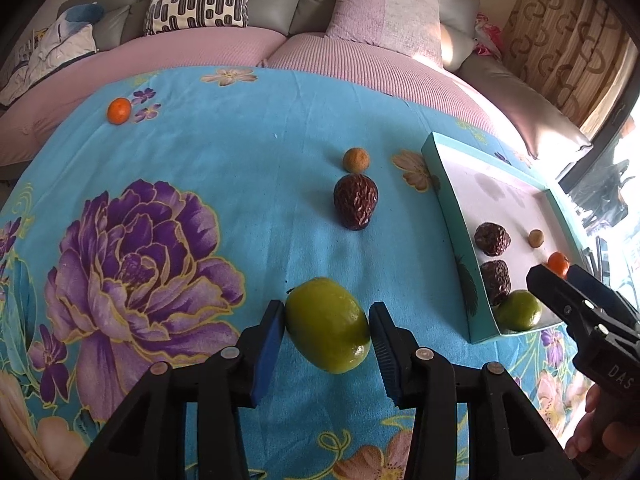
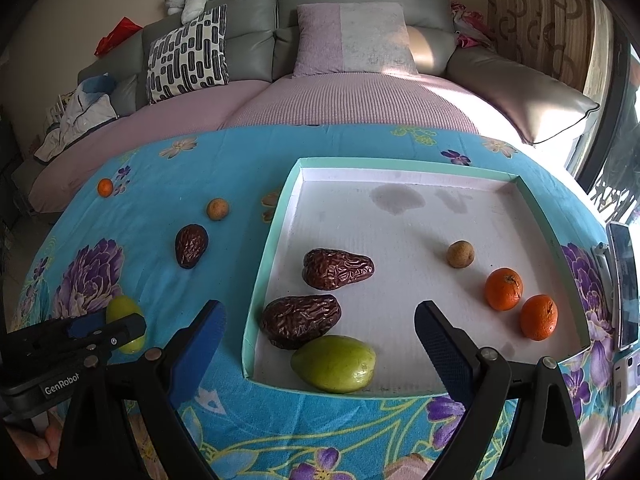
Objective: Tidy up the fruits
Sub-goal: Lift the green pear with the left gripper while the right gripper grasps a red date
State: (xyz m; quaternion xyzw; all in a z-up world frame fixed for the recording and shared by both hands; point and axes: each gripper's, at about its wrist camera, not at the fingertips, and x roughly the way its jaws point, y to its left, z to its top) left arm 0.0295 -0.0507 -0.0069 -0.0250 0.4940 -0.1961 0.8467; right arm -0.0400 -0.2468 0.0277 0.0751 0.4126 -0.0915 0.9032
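The left gripper (image 1: 327,330) has its blue pads pressed against both sides of a green fruit (image 1: 327,324) — it grips it just above the flowered blue cloth (image 1: 224,184) on the desk. Straight ahead of it lies a dark wrinkled date (image 1: 355,201), with a small tan fruit (image 1: 355,159) just beyond; far ahead to its left sits a small orange (image 1: 119,110).

The right gripper (image 2: 320,332) is spread wide, holding nothing, over the near edge of a shallow teal-walled tray (image 2: 262,276). Between its fingers lie a second green fruit (image 2: 334,363) and two dates (image 2: 300,321), the green one touching the nearer date. Ahead to its right are a tan fruit (image 2: 460,254) and two oranges (image 2: 520,304), near each other.

Writing shows on the tools: "GenRobot" on the left one's body in the right wrist view, and "DAS" on the right one's in the left wrist view — the rest is cut off.
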